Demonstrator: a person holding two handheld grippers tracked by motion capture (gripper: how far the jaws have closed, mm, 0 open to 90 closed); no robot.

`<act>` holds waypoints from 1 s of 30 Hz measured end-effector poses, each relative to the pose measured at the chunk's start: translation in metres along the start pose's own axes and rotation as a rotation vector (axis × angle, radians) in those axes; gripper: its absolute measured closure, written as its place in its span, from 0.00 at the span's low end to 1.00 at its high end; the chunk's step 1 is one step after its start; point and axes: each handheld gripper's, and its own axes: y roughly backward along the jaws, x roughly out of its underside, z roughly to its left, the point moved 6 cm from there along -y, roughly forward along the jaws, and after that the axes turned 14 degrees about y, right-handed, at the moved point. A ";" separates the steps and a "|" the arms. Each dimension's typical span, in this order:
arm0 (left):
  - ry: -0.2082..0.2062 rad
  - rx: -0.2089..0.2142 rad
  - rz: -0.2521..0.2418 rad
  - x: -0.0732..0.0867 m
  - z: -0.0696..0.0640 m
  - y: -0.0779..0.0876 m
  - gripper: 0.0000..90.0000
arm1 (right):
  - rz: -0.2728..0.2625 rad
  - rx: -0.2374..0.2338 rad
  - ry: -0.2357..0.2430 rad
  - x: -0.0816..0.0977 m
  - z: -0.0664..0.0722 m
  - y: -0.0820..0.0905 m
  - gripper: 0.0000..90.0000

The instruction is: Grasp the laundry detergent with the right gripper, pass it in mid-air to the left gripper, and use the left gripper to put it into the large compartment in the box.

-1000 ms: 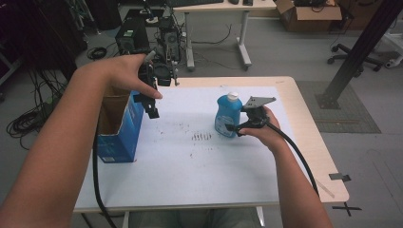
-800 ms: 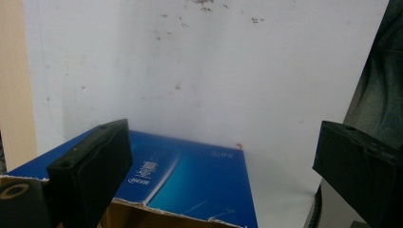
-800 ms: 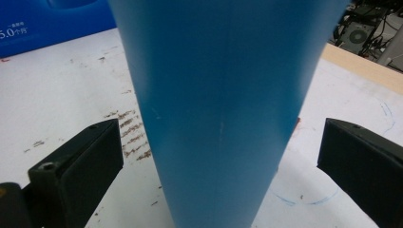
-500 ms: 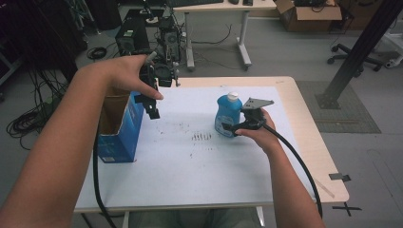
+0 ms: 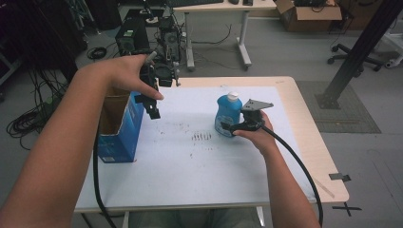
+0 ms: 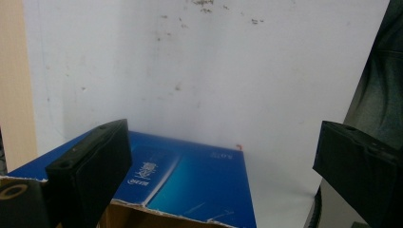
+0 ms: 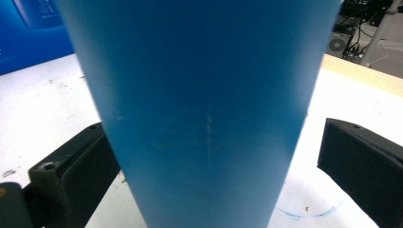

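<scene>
Right gripper at table centre, jaws wide around blue plastic bottle, not clamped. Left gripper gaping, empty, above open blue cardboard box at 9 o'clock. Judgement: grasp pending; lift and boxing remain.

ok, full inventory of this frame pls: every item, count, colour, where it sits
bottle: 1, blue with white cap, upright on the table right of centre, between the right gripper's fingers
box: 1, blue cardboard, open top, left part of the table
table: 1, light wood with a white, smudged top sheet
second table: 1, pale, on the floor beyond
cardboard carton: 1, brown, floor at top right
office chair: 1, dark, far right, partly cut off
left gripper: 1, black, fingers open, raised over the box
right gripper: 1, black, fingers open either side of the bottle
forearms: 2, entering from the bottom edge
</scene>
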 end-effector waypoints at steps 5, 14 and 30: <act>0.002 0.000 0.001 0.001 0.001 0.000 0.06 | -0.003 0.008 -0.002 0.001 -0.001 -0.001 0.02; 0.000 0.001 -0.001 0.001 0.001 -0.001 0.06 | -0.010 0.006 0.000 0.001 0.000 -0.003 0.06; 0.008 0.003 -0.002 0.002 0.002 -0.004 0.06 | -0.026 0.022 0.014 -0.001 0.000 -0.005 0.19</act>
